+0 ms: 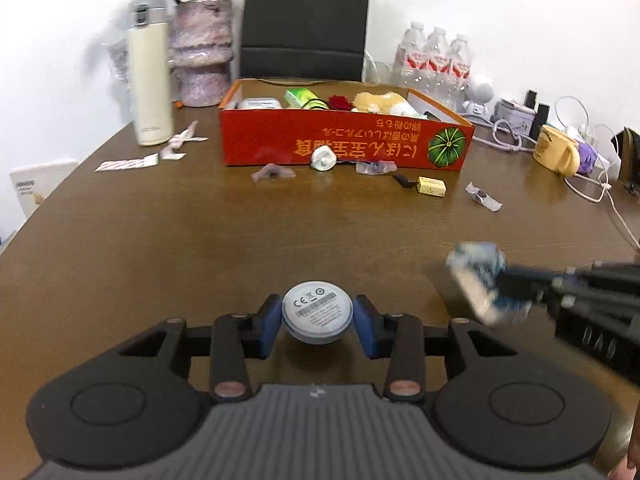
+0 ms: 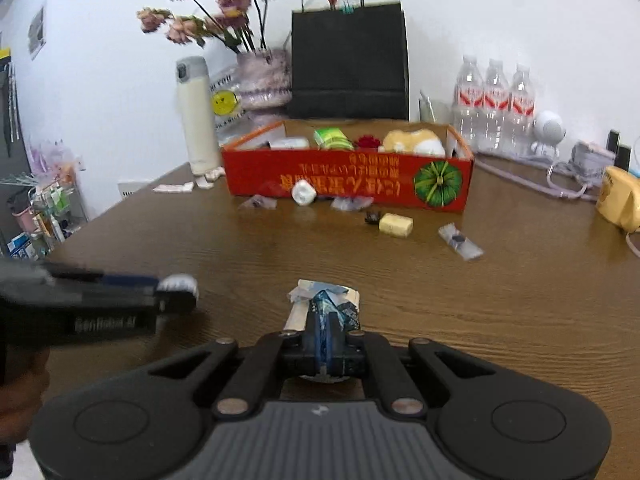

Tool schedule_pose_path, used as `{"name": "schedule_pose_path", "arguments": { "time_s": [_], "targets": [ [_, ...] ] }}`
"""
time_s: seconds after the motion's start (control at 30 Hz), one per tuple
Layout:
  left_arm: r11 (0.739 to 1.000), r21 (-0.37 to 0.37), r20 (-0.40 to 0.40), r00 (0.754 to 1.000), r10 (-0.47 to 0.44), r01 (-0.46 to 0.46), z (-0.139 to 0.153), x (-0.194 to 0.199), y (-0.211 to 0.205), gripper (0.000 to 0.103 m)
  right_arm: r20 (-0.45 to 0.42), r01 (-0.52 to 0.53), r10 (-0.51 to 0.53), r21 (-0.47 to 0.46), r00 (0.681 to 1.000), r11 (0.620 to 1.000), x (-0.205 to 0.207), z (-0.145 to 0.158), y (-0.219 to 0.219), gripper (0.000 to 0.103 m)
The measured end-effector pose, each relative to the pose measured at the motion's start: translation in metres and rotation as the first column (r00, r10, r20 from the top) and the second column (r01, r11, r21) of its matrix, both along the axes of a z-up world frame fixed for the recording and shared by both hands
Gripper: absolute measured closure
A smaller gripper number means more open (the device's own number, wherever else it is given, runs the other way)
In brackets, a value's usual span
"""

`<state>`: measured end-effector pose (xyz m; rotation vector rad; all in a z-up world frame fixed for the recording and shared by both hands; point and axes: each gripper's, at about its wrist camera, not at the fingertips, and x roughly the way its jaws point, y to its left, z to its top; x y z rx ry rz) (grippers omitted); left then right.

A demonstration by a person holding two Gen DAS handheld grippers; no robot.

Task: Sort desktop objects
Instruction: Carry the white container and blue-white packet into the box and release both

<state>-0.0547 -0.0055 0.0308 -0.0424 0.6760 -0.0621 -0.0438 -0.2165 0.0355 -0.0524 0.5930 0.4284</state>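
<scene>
The left gripper (image 1: 318, 322) holds a round grey-white disc (image 1: 317, 312), its jaws pressed against the disc's two sides just above the brown surface (image 1: 240, 240). The right gripper (image 2: 323, 344) has its jaws pinched tight on a crumpled blue-and-white packet (image 2: 326, 306), which juts forward past the tips. The red box (image 2: 348, 178) sits well beyond both.

The brown wooden table (image 1: 160, 232) carries a red cardboard box (image 1: 344, 142) near its far edge. Along the box's near side lie a white cap (image 1: 322, 159), two clear wrappers, a yellow eraser-like block (image 1: 431, 186) and a small packet (image 1: 483, 197). A cream flask (image 1: 149, 76), a vase (image 1: 202, 52) and a black bag (image 1: 306, 20) stand toward the far-left edge; water bottles (image 1: 436, 60) and a yellow mug (image 1: 558, 151) toward the far-right.
</scene>
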Motion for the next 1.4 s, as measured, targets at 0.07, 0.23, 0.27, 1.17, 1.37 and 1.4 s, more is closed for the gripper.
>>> {"name": "schedule_pose_path", "arguments": {
  "time_s": [0.07,0.23,0.27,1.17,1.37,1.4],
  "targets": [
    [1.0,-0.01,0.028,1.0,-0.005,0.005,0.006,-0.018,0.0,0.063,0.04,0.001,-0.002,0.012,0.999,1.0,-0.012,0.011,-0.001,0.101],
    [0.999,-0.032,0.084,0.996,-0.011,0.013,0.016,-0.051,0.0,0.063,0.124,0.021,-0.026,0.039,0.992,0.999,-0.039,0.029,-0.006,0.101],
    [0.999,-0.039,0.099,0.995,-0.008,0.012,0.019,-0.056,0.0,0.063,0.142,0.025,-0.032,0.051,0.989,0.998,-0.045,0.032,-0.008,0.101],
    [0.998,-0.035,0.122,0.991,0.051,-0.047,0.027,0.071,0.035,0.063,-0.105,-0.076,0.083,0.063,0.991,0.995,0.065,0.021,-0.026,0.061],
    [0.994,-0.104,0.04,0.999,0.029,-0.024,0.011,0.059,0.05,0.063,-0.166,-0.234,0.225,-0.031,0.96,0.972,0.025,-0.008,-0.021,0.063],
    [0.994,-0.108,0.034,0.999,0.025,-0.021,0.009,0.06,0.049,0.063,-0.175,-0.234,0.222,-0.053,0.959,0.971,0.026,-0.014,-0.017,0.068]
  ]
}}
